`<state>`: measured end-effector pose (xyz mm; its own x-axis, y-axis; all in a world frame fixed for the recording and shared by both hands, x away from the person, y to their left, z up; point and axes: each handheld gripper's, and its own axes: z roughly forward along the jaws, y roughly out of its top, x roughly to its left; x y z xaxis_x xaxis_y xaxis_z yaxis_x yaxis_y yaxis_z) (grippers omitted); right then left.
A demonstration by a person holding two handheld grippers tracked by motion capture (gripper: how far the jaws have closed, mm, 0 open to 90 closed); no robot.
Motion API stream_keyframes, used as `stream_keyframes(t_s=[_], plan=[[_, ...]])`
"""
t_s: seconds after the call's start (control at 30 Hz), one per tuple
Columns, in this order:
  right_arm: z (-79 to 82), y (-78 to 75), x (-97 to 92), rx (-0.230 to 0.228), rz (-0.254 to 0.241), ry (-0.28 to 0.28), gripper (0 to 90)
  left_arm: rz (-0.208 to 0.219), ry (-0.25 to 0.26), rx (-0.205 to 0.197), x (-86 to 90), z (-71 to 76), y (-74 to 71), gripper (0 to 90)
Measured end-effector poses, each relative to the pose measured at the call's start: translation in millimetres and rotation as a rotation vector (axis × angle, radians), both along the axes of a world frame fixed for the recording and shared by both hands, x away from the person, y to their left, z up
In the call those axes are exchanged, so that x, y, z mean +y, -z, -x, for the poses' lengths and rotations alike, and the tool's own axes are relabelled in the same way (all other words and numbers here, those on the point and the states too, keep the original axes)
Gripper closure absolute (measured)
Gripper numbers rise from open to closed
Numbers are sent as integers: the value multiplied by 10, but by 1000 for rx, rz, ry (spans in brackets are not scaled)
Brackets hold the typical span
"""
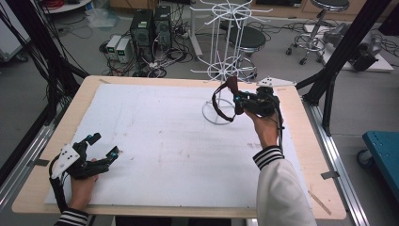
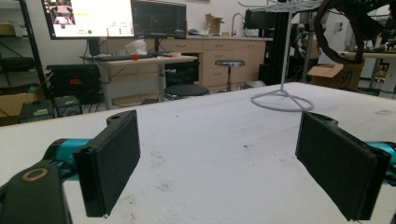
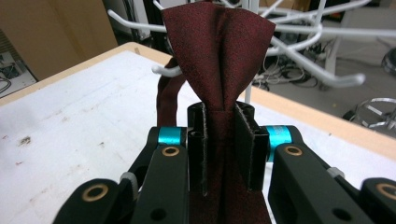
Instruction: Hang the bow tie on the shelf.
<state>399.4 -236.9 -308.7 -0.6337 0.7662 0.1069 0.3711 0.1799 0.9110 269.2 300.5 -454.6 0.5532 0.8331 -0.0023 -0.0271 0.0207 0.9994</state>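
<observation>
A dark red bow tie point(image 3: 219, 56) with a dark neck strap point(image 1: 216, 101) is pinched between the jaws of my right gripper point(image 3: 226, 140), which is shut on it. In the high view this gripper point(image 1: 238, 100) holds the tie up at the table's far right, right beside the white wire hook rack point(image 1: 217, 47). The fabric fans out above the jaws, close in front of the rack's white hooks point(image 3: 299, 35). My left gripper point(image 1: 104, 145) rests near the front left corner, open with nothing between its pads point(image 2: 112, 158). From there the rack's ring base point(image 2: 280, 100) shows far off.
The table is covered by a white foam sheet point(image 1: 164, 141) with a bare wooden rim point(image 1: 310, 155). Black frame posts point(image 1: 343, 52) stand at the right, with stools, computers and cables on the floor behind the table.
</observation>
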Motion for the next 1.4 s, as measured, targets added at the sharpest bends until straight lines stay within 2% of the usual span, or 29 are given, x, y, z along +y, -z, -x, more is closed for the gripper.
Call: stream_keyframes(t_s=[0.07, 0.27, 0.37, 0.43, 0.87, 0.9, 0.93, 0.97, 1.0, 1.03, 1.1, 1.13, 1.27, 1.4], plan=[[-10, 39, -7, 11, -12, 11, 765, 2, 1, 0, -3, 0, 0, 143], [-16, 134, -44, 44, -4, 37, 766, 1, 0, 0, 0, 0, 0, 142], [-16, 174, -60, 41, -6, 42, 766, 0, 0, 0, 0, 0, 0, 143], [-27, 229, -63, 61, 22, 51, 766, 2, -1, -1, -2, 0, 1, 142], [-54, 276, -66, 63, 18, 41, 758, 1, 0, 1, 1, 0, 0, 142], [-55, 277, -53, 55, 20, 39, 575, 1, 0, 1, 1, 0, 0, 143], [-55, 277, -53, 55, 20, 39, 575, 1, 0, 1, 1, -1, 0, 143], [-55, 280, -34, 47, 29, 53, 418, 2, 1, 1, 2, -1, 0, 143], [-54, 291, -1, 50, 52, 77, 113, 2, 1, 1, 2, -1, 0, 143], [-47, 302, 18, 57, 78, 82, 3, 2, 0, 1, 2, -1, 0, 143], [-31, 310, 34, 51, 95, 87, 7, 2, 0, 1, 2, -2, 0, 143], [29, 327, 34, 23, 84, 65, 6, 7, -1, 0, 1, -4, 1, 143], [102, 334, 12, 7, 89, 39, 6, 6, 0, -1, 1, -5, 0, 143], [214, 347, -70, -24, 58, 34, 6, 2, -1, 1, 2, -2, 0, 143]])
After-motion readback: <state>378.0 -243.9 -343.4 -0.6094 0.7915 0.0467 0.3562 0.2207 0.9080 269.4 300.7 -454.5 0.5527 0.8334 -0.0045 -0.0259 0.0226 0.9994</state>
